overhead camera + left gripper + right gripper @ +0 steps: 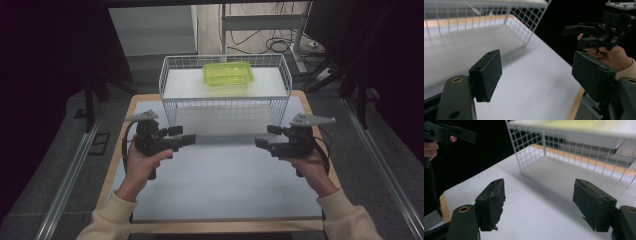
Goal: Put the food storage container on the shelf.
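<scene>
Both claws are empty, jaws spread wide: left claw and right claw face each other above the matte white desk. Likely step: approach. Next, reach forward to the translucent green rectangular tray lying atop the white wire-grid rack.

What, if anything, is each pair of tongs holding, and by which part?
Nothing. The left tongs and right tongs are both open, with just the white table between their jaws.
</scene>
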The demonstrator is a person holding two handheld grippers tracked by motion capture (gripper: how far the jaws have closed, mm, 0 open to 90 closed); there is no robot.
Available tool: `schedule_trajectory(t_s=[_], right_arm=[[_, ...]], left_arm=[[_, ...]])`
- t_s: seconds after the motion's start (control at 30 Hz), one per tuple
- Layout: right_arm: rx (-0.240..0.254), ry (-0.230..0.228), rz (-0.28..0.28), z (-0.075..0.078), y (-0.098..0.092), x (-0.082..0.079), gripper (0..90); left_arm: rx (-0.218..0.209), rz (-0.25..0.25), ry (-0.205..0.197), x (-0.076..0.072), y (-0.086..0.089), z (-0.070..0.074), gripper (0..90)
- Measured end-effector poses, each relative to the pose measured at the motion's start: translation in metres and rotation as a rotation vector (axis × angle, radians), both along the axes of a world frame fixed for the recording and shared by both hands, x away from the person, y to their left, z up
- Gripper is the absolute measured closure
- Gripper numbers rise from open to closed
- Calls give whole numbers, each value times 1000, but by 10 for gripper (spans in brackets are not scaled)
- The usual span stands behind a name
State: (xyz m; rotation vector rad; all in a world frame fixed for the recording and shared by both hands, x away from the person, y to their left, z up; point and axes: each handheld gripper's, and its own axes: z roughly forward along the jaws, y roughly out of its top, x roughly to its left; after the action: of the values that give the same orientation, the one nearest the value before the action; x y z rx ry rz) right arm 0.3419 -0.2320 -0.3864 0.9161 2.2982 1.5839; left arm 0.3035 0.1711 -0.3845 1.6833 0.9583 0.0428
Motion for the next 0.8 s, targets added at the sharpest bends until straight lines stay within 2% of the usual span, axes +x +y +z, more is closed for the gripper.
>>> schedule_trajectory(t_s=[0.03, 0.07, 0.1, 0.13, 0.17, 0.2, 0.23, 0.27, 0.43, 0.47, 0.5, 0.6, 0.67, 0.8], right_arm=[[7, 12, 5, -7, -3, -4, 255], [7, 12, 5, -7, -3, -4, 255], [16, 30, 5, -20, -8, -12, 252], [16, 30, 5, -20, -8, -12, 252], [-2, 44, 3, -34, -12, -19, 251], [-7, 52, 3, -39, -13, -21, 248], [-11, 62, 4, -45, -14, -23, 247], [-11, 62, 4, -45, -14, -23, 247], [-40, 107, -3, -73, -16, -28, 245], [-46, 112, -3, -77, -16, -29, 244], [-58, 119, -5, -84, -16, -30, 243], [-65, 117, -4, -86, -15, -30, 242], [-60, 112, -9, -86, -15, -30, 242], [-74, 89, -18, -87, -15, -33, 242]], left_arm=[[6, -5, 4, -5, 0, -6, 236], [6, -5, 4, -5, 0, -6, 236], [4, -8, 13, -12, 0, -20, 236], [4, -8, 13, -12, 0, -20, 237], [17, -8, 21, -18, 1, -33, 237], [22, -3, 26, -20, 0, -39, 237], [22, -3, 26, -20, 0, -39, 237], [28, -1, 33, -22, 0, -45, 237], [54, 14, 63, -29, 0, -75, 236], [55, 18, 71, -30, 0, -80, 237], [71, 13, 96, -30, -1, -90, 237], [76, 16, 105, -29, -2, -93, 237], [82, 17, 92, -30, -4, -92, 237], [82, 14, 91, -30, -4, -93, 237]])
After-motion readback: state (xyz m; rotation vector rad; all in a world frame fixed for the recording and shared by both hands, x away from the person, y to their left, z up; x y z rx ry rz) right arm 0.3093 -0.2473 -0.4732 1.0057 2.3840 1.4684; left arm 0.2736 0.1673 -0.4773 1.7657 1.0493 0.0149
